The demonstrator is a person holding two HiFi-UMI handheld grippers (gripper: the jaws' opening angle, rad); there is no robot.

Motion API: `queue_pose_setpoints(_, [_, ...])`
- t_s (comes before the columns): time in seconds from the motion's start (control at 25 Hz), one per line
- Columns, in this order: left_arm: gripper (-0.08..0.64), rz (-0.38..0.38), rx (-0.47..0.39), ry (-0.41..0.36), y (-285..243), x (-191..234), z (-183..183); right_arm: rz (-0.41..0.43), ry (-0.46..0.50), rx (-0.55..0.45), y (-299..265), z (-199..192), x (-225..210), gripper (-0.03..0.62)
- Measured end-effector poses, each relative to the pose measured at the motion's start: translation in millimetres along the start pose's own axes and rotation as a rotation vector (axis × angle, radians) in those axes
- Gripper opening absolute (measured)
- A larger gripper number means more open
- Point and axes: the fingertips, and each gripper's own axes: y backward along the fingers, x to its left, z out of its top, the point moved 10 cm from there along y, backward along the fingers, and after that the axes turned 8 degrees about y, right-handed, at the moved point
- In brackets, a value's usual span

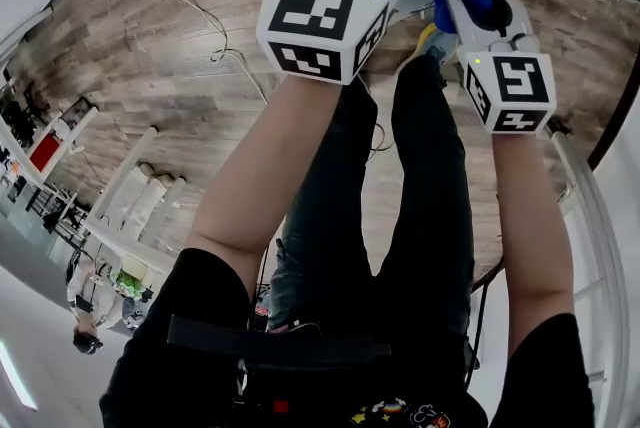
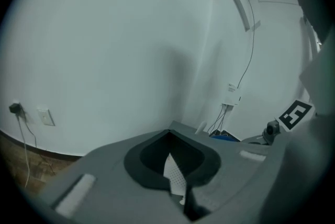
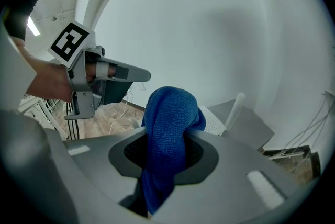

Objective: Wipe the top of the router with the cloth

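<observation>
Router (image 3: 213,122), white w/ upright antenna (image 3: 234,109), sits on grey table (image 3: 257,126); right tongs (image 3: 157,165), clenched on blue cloth (image 3: 170,131), hang just short/left of router, left tongs (image 2: 178,176) closed, empty.

Most of the router (image 3: 215,122) sits hidden behind the blue cloth (image 3: 170,134)

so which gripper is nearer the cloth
Right. The right gripper is shut on the cloth, which bunches up out of its jaws. The left gripper is beside the cloth on its left, not holding it.
</observation>
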Motion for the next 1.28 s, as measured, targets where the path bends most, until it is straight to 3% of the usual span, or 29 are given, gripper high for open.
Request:
queue_pose_setpoints(0.6, [0.002,0.036,0.006,0.036,-39.2,15.2,-36.1,0.135,0.106,0.047,-68.3,-27.7,-15.0,0.12])
queue_pose_setpoints(0.88, [0.002,0.038,0.001,0.03,-53.8,10.7,-30.1,0.11,0.091,0.042,-68.8,-27.5,-36.9,0.121])
queue_pose_setpoints(1.28, [0.002,0.015,0.013,0.002,-77.6,1.6,-19.4,-0.012,0.016,0.04,-60.7,-31.5,-88.6,0.121])
